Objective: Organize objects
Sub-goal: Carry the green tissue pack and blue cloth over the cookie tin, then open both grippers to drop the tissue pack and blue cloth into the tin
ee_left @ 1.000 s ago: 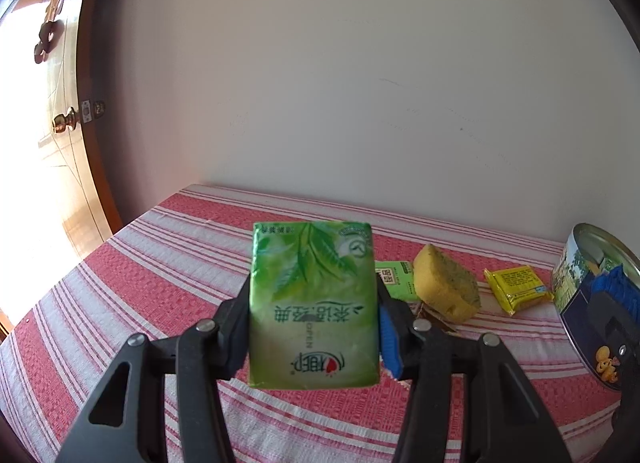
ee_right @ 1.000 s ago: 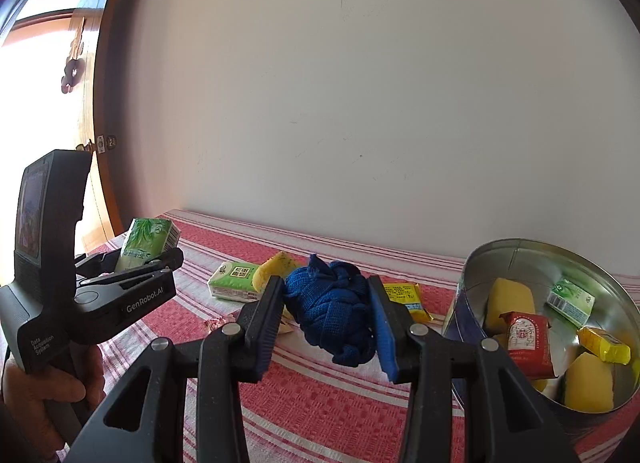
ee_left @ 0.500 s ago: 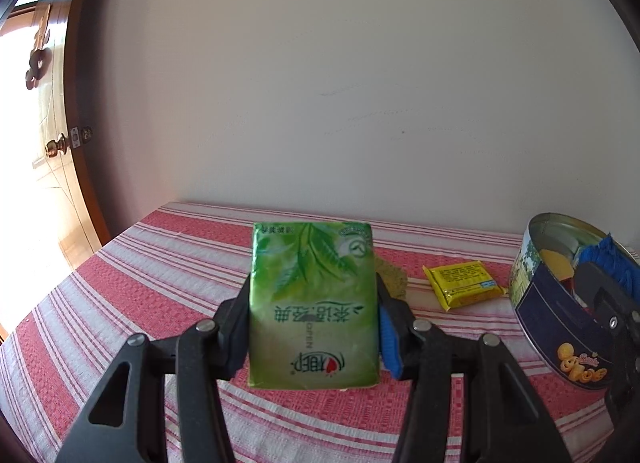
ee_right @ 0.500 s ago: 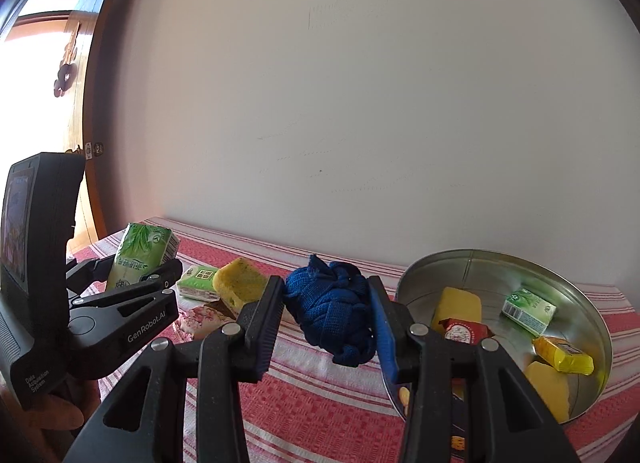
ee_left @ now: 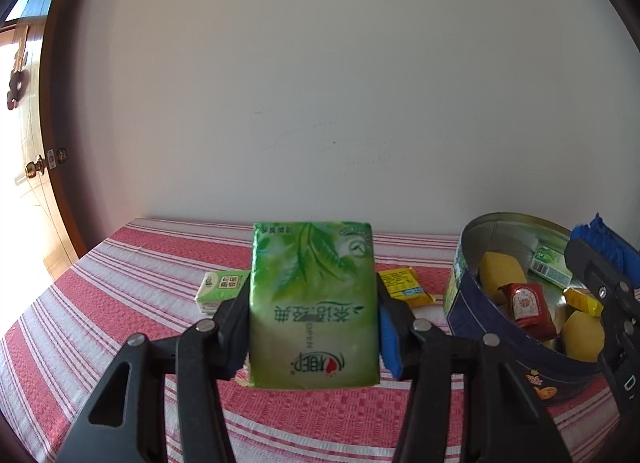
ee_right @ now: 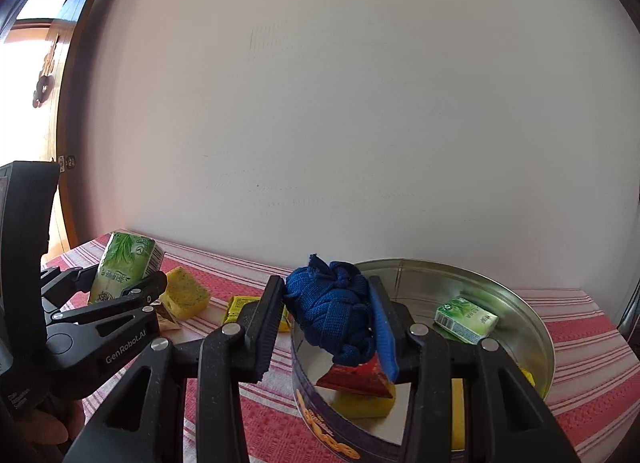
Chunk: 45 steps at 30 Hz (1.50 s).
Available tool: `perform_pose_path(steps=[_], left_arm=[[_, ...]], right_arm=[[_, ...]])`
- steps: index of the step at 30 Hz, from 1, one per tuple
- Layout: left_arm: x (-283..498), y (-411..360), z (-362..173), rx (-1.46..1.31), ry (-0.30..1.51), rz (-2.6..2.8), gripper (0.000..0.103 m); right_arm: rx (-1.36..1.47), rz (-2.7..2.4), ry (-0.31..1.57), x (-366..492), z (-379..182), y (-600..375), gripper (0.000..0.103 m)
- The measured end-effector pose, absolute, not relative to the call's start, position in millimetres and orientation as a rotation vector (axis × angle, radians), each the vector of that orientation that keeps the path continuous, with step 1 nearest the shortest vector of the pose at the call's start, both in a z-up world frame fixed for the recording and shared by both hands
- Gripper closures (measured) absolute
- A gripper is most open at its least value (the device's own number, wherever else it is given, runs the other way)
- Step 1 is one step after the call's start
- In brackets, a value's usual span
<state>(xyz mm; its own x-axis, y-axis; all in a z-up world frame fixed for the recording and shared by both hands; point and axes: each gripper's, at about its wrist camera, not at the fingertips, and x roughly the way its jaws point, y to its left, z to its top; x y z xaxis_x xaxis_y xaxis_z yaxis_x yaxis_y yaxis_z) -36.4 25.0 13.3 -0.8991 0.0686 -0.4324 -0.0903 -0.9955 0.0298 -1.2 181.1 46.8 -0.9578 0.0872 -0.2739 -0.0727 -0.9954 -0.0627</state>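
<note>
Tin [ee_right: 536, 327] now sits at our right gripper [ee_right: 328, 323]'s six o'clock, blue cloth [ee_right: 332, 315] pinched above it; left gripper [ee_left: 314, 327] pinches tissue pack [ee_left: 314, 303], next in line.

White wall [ee_left: 320, 83], wooden door [ee_left: 24, 183] with brass knob [ee_left: 35, 168]

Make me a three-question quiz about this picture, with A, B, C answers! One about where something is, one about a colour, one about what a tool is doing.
1. Where is the red packet?
A. in the round tin
B. on the floor
C. on the door

2. What colour is the knitted bundle?
A. pink
B. blue
C. white

3. What is the left tool doing?
A. hanging open
B. lying on the table
C. gripping the green tissue pack

Answers: A, it lies among the sponges inside; B, plainly blue; C, both fingers press its sides.
</note>
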Motion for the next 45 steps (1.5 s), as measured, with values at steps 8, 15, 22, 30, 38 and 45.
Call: perform_pose_path(steps=[8,15,22,30,38,45], left_arm=[[-32.0,57.8,21.3,-0.633,0.078,2.937,0.051],[-31.4,90.5,24.6,-0.606,0.104,2.886,0.051],[-32.5,124.4,28.4,-0.581,0.11,2.834,0.051],[-38.5,166.9,22.0,-0.598,0.152,2.755,0.051],[-39.9,194.2,7.8,-0.644,0.199,2.693,0.051],[-45.5,198.2,-1.2,-0.7,0.231,2.691,0.051]], right_arm=[[-0.408,2.963,-0.066,-0.2,48.7,219.2,0.058],[-0.411,2.9,-0.046,-1.8,47.8,251.0,0.058],[-0.434,2.82,-0.014,-12.9,40.7,291.4,0.058],[-0.515,2.706,0.043,-33.5,25.6,332.5,0.058],[-0.604,2.709,0.08,-56.4,13.7,335.8,0.058],[-0.699,2.76,0.109,-60.7,5.6,341.9,0.058]])
